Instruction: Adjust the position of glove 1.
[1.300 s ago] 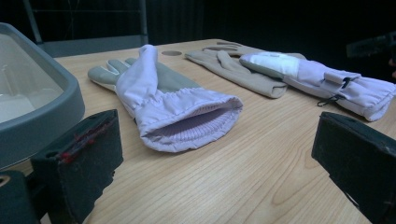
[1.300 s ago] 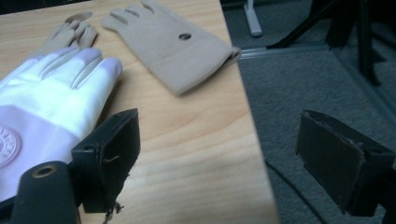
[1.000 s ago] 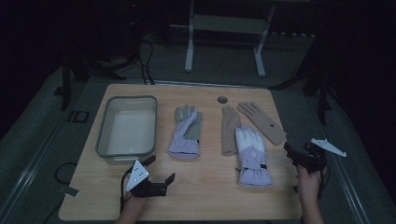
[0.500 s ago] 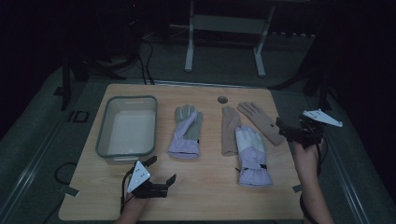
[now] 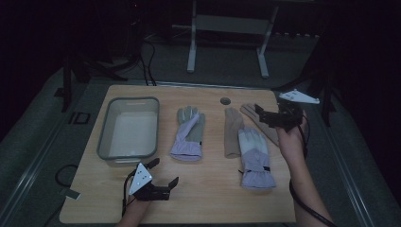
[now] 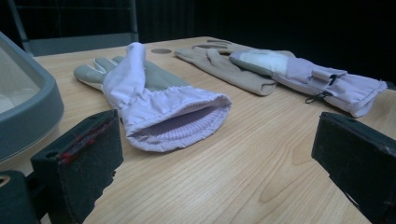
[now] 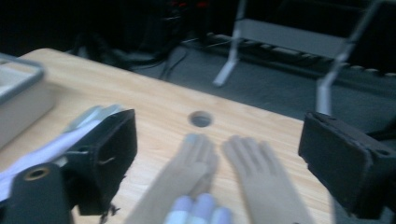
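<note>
R gripper (image 5: 261, 112) wide over beige glove (image 5: 265, 124), table's far-right edge.

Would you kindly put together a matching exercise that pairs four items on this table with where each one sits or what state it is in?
Items:
1. grey bin
2. right gripper
3. left gripper
4. right-hand lavender glove

Descriptions:
A. open, low at the table's near edge, aimed at a lavender cuff
B. lying partly over a tan glove
C. at the table's left, nothing visible inside
D. open, above the tan gloves' fingers

Pairs: 1-C, 2-D, 3-A, 4-B
</note>
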`<state>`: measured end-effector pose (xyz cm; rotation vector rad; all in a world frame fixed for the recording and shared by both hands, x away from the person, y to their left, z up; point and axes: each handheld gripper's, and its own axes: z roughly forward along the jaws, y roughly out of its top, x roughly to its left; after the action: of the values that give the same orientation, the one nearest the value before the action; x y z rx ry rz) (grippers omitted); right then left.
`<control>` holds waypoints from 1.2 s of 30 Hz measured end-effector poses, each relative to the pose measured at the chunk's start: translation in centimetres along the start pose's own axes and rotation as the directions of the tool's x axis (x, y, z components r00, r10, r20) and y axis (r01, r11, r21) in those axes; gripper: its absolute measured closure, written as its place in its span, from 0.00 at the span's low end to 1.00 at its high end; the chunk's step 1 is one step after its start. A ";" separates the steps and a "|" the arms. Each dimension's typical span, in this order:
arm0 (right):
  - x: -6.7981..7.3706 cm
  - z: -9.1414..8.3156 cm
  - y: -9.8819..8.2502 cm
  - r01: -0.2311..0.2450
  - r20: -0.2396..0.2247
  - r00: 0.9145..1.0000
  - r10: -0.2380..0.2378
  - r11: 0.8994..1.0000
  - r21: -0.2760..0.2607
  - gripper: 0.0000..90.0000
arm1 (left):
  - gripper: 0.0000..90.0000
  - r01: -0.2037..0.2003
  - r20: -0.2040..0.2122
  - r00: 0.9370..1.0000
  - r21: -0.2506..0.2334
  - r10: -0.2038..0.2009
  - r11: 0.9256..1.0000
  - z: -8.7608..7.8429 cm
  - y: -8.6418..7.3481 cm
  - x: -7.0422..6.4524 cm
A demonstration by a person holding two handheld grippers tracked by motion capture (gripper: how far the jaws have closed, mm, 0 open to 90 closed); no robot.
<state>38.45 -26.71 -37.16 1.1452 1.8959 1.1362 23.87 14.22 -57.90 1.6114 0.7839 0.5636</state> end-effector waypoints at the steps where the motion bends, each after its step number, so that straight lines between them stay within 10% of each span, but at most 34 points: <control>1: 0.5 0.3 0.3 0.003 -0.027 1.000 -0.004 1.000 -0.003 0.15 | 0.02 -0.001 0.000 1.000 0.000 0.001 1.000 0.0 0.0 0.0; 15: 5.9 3.4 2.5 0.046 -0.222 0.974 -0.047 0.999 -0.006 0.15 | 0.02 -0.012 0.004 1.000 0.001 0.012 1.000 0.0 0.0 -0.1; 20: 8.4 5.8 2.2 0.095 -0.310 0.948 -0.069 0.993 0.069 0.14 | 0.02 -0.013 0.009 1.000 0.001 0.013 1.000 0.0 0.0 -0.1; 36: 13.3 12.1 -0.3 0.185 -0.402 0.909 -0.108 0.970 0.158 0.26 | 0.02 -0.019 0.012 1.000 0.002 0.019 1.000 0.0 0.0 -0.2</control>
<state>42.99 -10.57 -43.71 0.8989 2.4021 1.1812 23.76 14.05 -57.88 1.6244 0.7608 0.5663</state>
